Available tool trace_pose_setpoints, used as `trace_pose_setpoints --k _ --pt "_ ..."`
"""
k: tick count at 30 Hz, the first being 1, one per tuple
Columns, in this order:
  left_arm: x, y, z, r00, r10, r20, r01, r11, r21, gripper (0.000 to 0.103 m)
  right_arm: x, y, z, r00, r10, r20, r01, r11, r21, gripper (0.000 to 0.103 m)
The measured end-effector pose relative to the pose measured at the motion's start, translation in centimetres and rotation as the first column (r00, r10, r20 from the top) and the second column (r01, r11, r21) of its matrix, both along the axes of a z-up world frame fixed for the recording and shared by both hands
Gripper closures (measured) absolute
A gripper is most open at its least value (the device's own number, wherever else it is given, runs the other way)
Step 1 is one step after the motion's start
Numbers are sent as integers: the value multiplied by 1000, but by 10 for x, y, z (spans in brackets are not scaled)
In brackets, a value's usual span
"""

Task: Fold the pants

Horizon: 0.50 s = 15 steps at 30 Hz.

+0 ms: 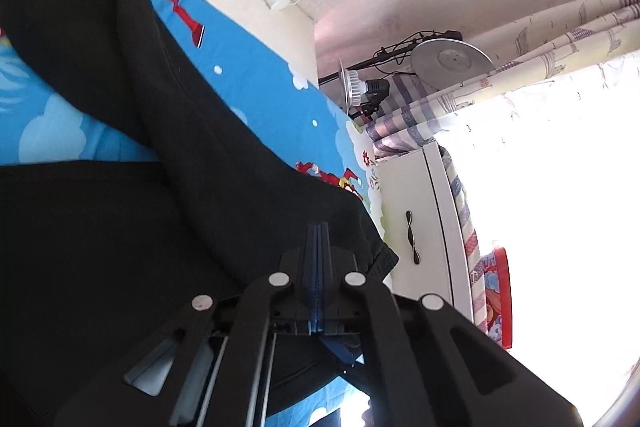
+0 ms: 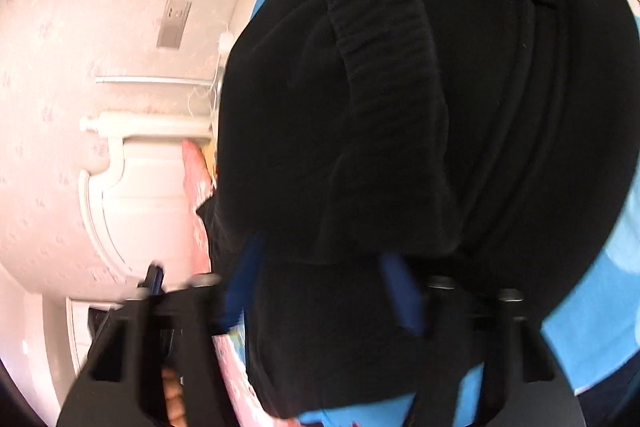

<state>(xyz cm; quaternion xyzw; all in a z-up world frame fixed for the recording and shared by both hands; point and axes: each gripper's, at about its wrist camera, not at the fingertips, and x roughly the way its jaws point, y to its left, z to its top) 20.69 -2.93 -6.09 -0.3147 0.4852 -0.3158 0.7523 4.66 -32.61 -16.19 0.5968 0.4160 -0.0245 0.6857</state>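
Already your left gripper (image 1: 318, 239) is clenched on the hem of the black pants (image 1: 120, 187), while your right gripper (image 2: 320, 287) stands released, fabric lying between its blurred fingers (image 2: 400, 291). The pants sprawl bunched across the bed (image 1: 248, 79); judging from this, the fold is barely started, with smoothing and doubling left.

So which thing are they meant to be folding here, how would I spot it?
Look at the bed with the bright blue cartoon sheet. Sprawled across it lie the black pants, the only plain dark cloth there, with a ribbed waistband.
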Motion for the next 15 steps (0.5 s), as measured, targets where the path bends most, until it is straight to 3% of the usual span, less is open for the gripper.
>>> trace_pose_setpoints --k 1,4,5,6,7,8,12,15 --pt "0 1 3 1000 2 13 -2 1000 14 103 3 -1 4 1000 4 14 -3 999 -49 81" --pt "1 11 -3 999 33 -14 -33 999 10 102 3 -6 22 998 18 62 -8 987 -158 85" --pt "2 19 -11 996 70 -49 -70 998 -2 94 2 -7 28 997 19 76 -5 983 -185 86" --pt "5 25 -19 992 96 -83 -98 995 -22 60 1 -10 35 996 18 91 1 978 -207 86" --pt "7 33 -29 986 122 -116 -129 990 -54 47 1 -12 44 994 22 111 4 972 -237 87" --pt "10 40 -38 980 142 -140 -154 985 -82 47 2 -14 50 992 28 123 4 966 -258 87" --pt "40 59 -62 955 225 -193 -242 968 -70 62 8 -17 70 986 50 156 1 951 -308 87" --pt "70 66 -68 939 266 -217 -283 958 -51 63 2 -19 80 983 69 171 -11 947 -322 87"
